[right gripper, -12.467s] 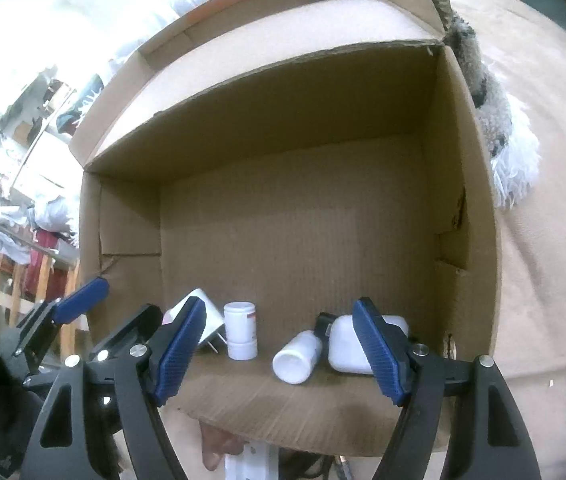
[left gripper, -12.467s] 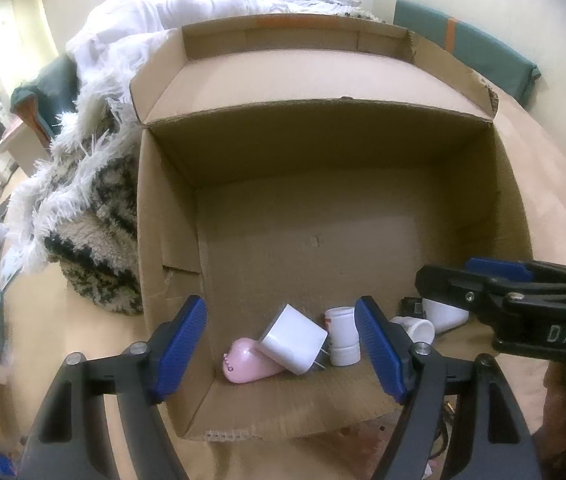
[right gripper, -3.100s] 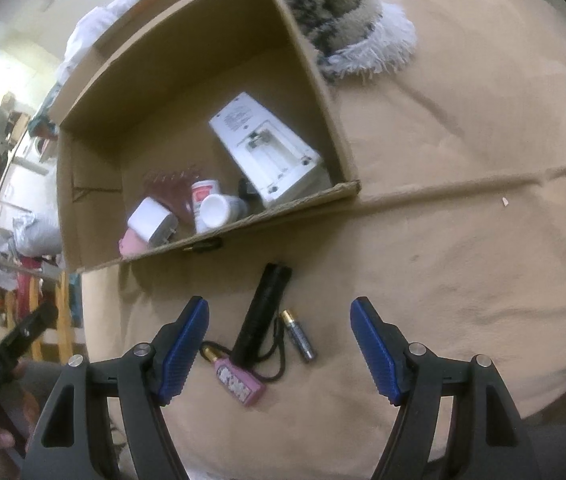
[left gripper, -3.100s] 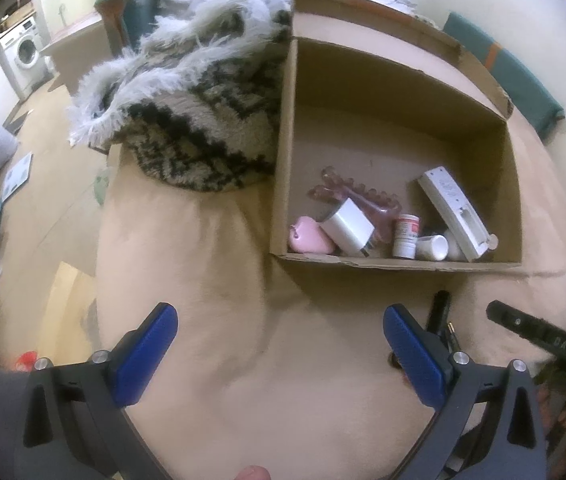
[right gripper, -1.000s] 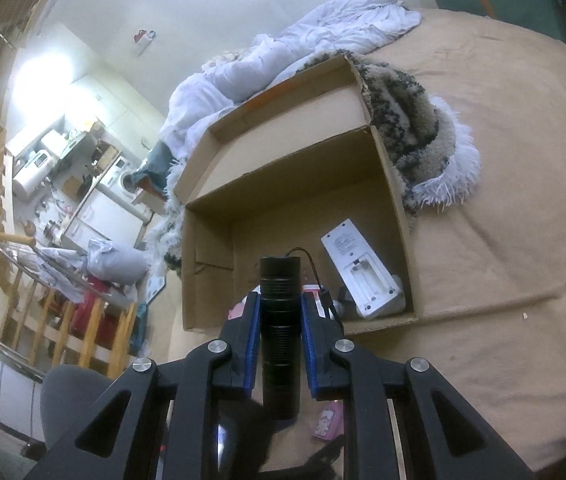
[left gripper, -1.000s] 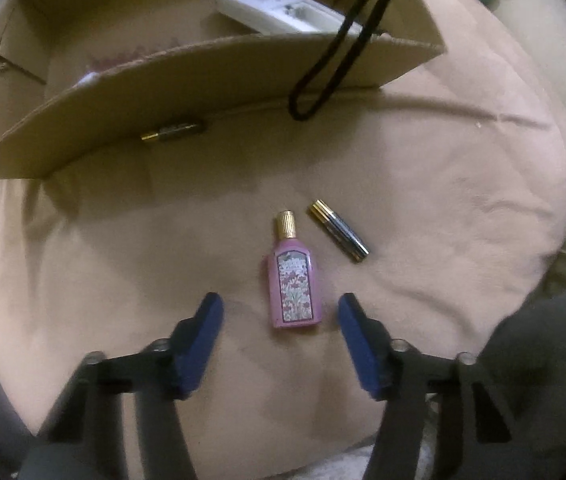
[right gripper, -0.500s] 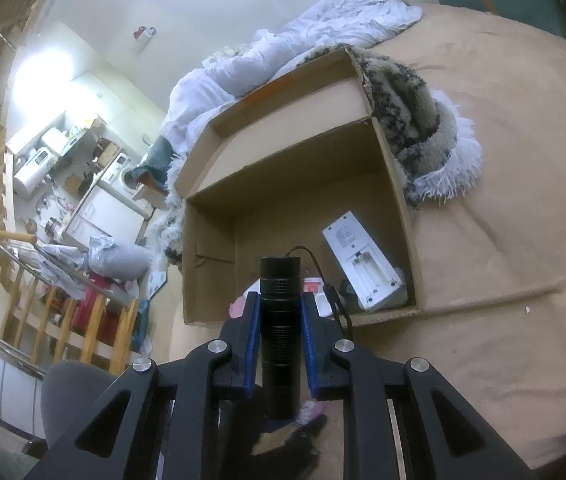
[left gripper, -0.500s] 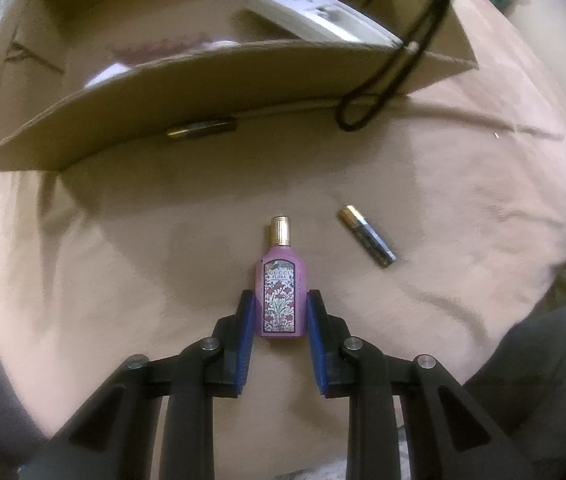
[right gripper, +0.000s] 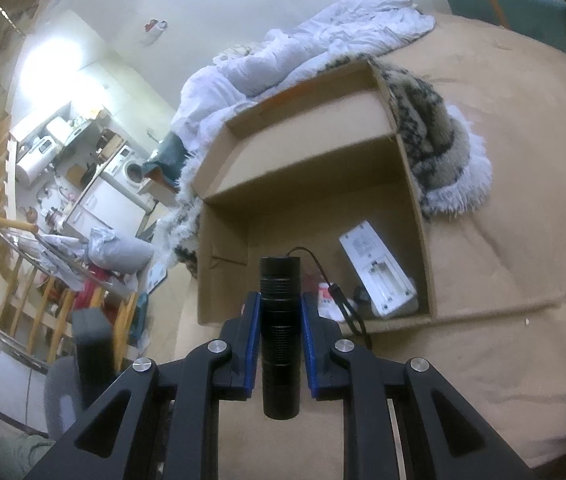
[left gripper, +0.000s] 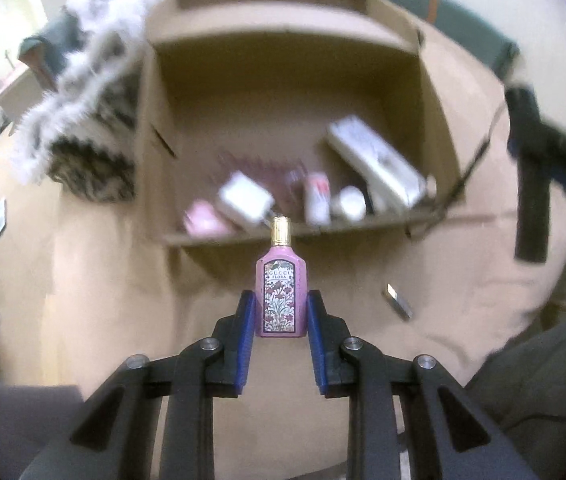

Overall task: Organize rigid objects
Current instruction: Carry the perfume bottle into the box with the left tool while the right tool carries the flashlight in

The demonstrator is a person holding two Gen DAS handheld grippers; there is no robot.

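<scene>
Perfume bottle (left gripper: 281,297) is clamped low on its flat sides in the left gripper (left gripper: 281,316), gold cap forward; likely glass, slick, breakable. Flashlight (right gripper: 279,320) is clenched mid-barrel in the right gripper (right gripper: 279,316); judged stiff, knurled, cord trailing. Cardboard box (left gripper: 431,92) lies ahead; battery (left gripper: 397,301) off right.

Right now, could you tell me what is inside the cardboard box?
The cardboard box holds a white remote, a white charger and small bottles. The flashlight hides part of its floor.
</scene>
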